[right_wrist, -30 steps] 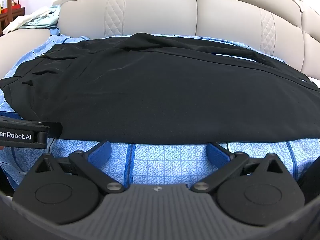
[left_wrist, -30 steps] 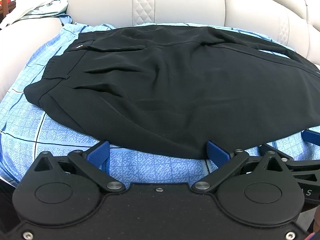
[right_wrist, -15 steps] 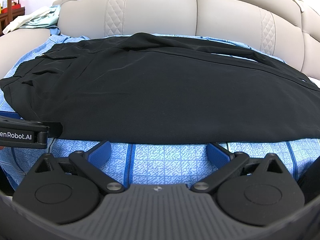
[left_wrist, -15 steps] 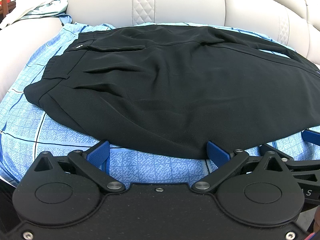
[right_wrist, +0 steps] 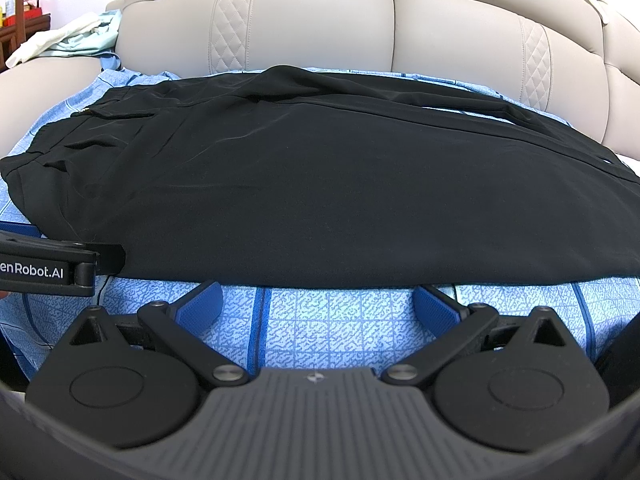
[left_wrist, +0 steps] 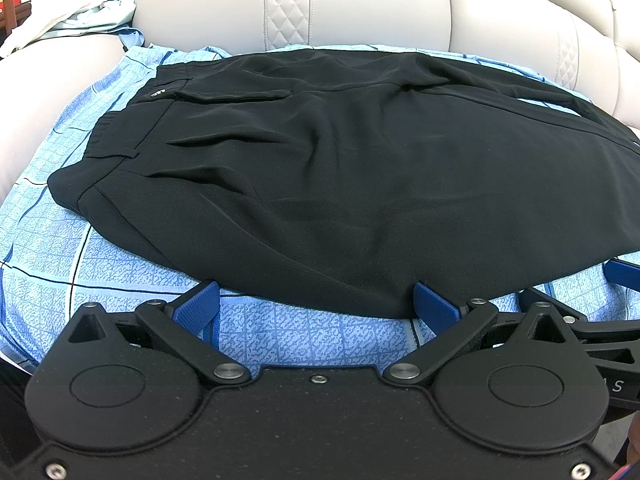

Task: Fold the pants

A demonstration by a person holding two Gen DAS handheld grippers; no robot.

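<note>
While pants (left_wrist: 340,184) lie flat, both grippers gape, empty.

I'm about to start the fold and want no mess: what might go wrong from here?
Both the left claw and right claw sit open at the near edge of the black pants, right over the blue patterned sheet; a low pinch may grab sheet too. The pants look doubled, so only the top layer might lift.

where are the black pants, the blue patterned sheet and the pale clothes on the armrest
black pants (left_wrist: 360,184), left wrist view, middle of the fabric
blue patterned sheet (right_wrist: 340,320), right wrist view, bare strip before the pants
pale clothes (right_wrist: 68,42), right wrist view, middle of the heap
</note>
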